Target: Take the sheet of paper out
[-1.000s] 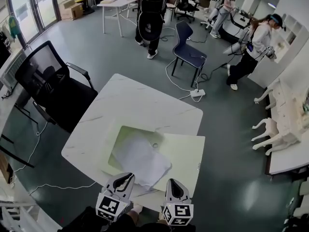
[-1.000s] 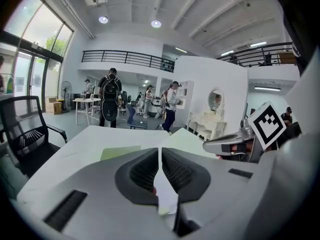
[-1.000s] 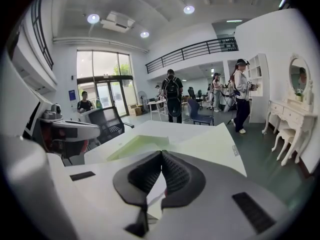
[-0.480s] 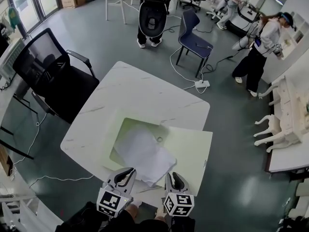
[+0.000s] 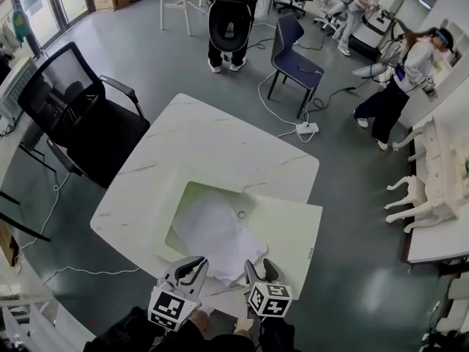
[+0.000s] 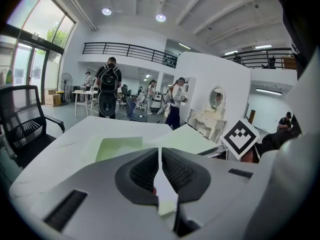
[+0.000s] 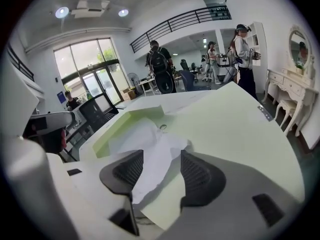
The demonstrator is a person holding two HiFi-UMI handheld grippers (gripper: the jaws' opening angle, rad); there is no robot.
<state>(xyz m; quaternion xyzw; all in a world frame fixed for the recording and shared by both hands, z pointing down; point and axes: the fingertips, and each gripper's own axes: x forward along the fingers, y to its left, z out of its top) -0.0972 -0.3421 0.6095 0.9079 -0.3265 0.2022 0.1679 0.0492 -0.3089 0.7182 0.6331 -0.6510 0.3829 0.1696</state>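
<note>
**Right gripper (image 5: pixel 261 268) opening at the sheet of paper (image 5: pixel 216 233)**

Left gripper (image 5: pixel 189 267), near left: jaws pressed together at the folder (image 5: pixel 286 229) edge; can't tell if anything is pinched. Right gripper beside it: jaws spreading, the sheet's near corner between them, pads clear. The sheet lies rumpled on the open green folder on the white table (image 5: pixel 212 145).

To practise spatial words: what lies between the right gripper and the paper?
Nothing: a corner of the paper lies between the opening jaws of the right gripper, as the right gripper view shows.
</note>
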